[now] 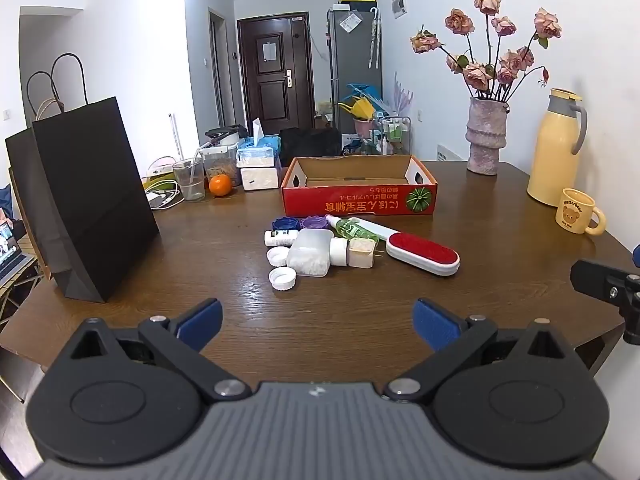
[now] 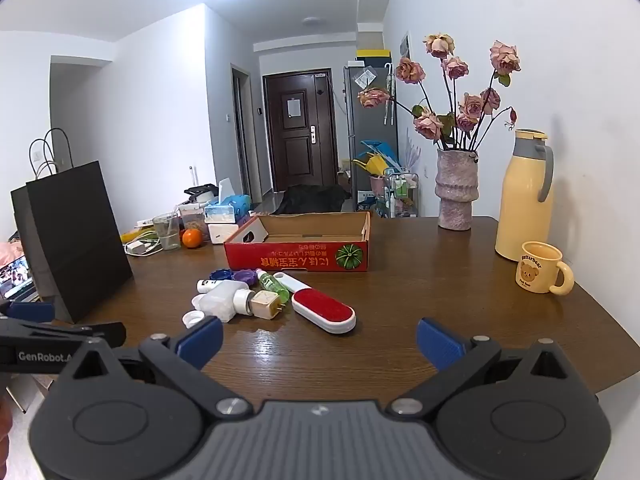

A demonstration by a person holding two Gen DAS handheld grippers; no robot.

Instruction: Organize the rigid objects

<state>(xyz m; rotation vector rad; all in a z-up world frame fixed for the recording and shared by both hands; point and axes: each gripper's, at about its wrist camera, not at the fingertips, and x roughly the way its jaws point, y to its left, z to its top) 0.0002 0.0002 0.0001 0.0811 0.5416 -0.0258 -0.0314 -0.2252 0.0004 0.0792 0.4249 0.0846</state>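
Note:
A cluster of small items lies mid-table in front of an empty red cardboard box (image 1: 358,200) (image 2: 298,258): a red-and-white lint brush (image 1: 422,254) (image 2: 323,311), a green bottle (image 1: 352,227) (image 2: 273,282), a translucent white bottle (image 1: 310,252) (image 2: 220,302), a beige plug adapter (image 1: 362,253) (image 2: 266,304), a small white bottle (image 1: 280,237), blue (image 1: 285,223) and purple (image 1: 313,223) caps, and white caps (image 1: 282,279). My left gripper (image 1: 318,324) is open and empty, near of the cluster. My right gripper (image 2: 320,344) is open and empty, near the brush.
A black paper bag (image 1: 92,204) (image 2: 76,240) stands at the left. A vase of roses (image 1: 486,136) (image 2: 456,192), a yellow thermos (image 1: 556,144) (image 2: 524,196) and a yellow mug (image 1: 578,211) (image 2: 542,267) stand at the right. A glass (image 1: 189,180), an orange (image 1: 220,184) and tissue boxes sit at the back left.

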